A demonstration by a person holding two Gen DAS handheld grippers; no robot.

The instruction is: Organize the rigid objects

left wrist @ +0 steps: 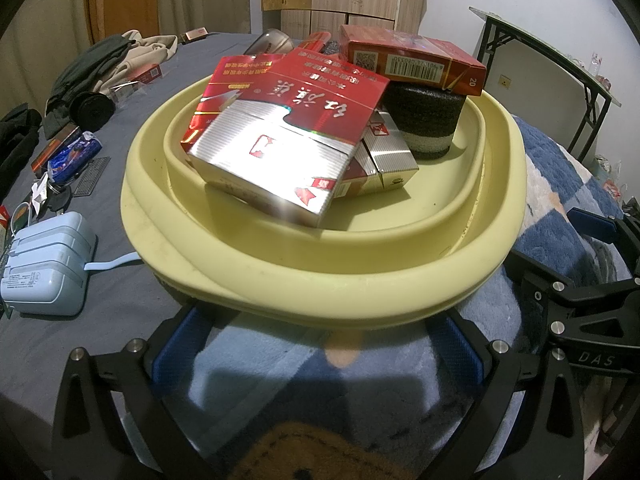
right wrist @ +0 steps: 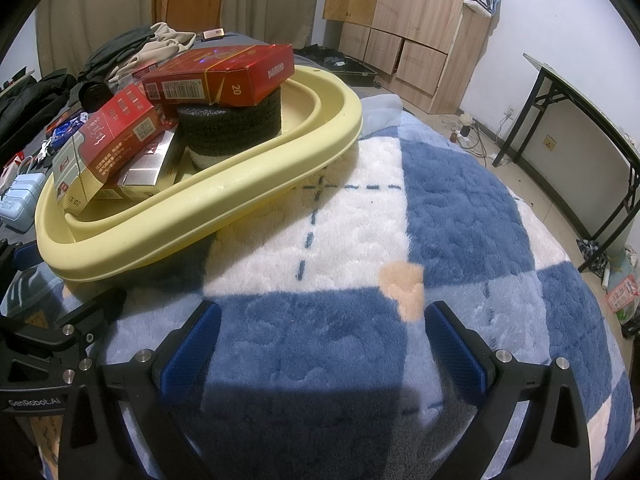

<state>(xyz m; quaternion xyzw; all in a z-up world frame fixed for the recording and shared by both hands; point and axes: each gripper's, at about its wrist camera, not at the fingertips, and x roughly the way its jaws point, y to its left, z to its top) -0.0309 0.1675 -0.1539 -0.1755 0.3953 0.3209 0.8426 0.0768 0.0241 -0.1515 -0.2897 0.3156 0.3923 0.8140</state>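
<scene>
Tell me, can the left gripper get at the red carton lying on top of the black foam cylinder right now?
Probably yes. The left gripper is open at the yellow basin's near rim, and the red carton lies uncovered atop the black foam cylinder, though the silver-and-red box is stacked in between.

A yellow basin [right wrist: 224, 216] rests on the blue-checked blanket [right wrist: 460, 220] covering the bed.

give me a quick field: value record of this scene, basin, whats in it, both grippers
container: yellow basin, resting on a blue and white checked blanket
contents: red and silver cigarette pack on top of other packs; dark foam cylinder standing upright
stacked: red carton lying on the foam cylinder
left gripper: open, empty, at the basin's near rim
right gripper: open, empty, over the blanket
beside the basin: light blue box
</scene>
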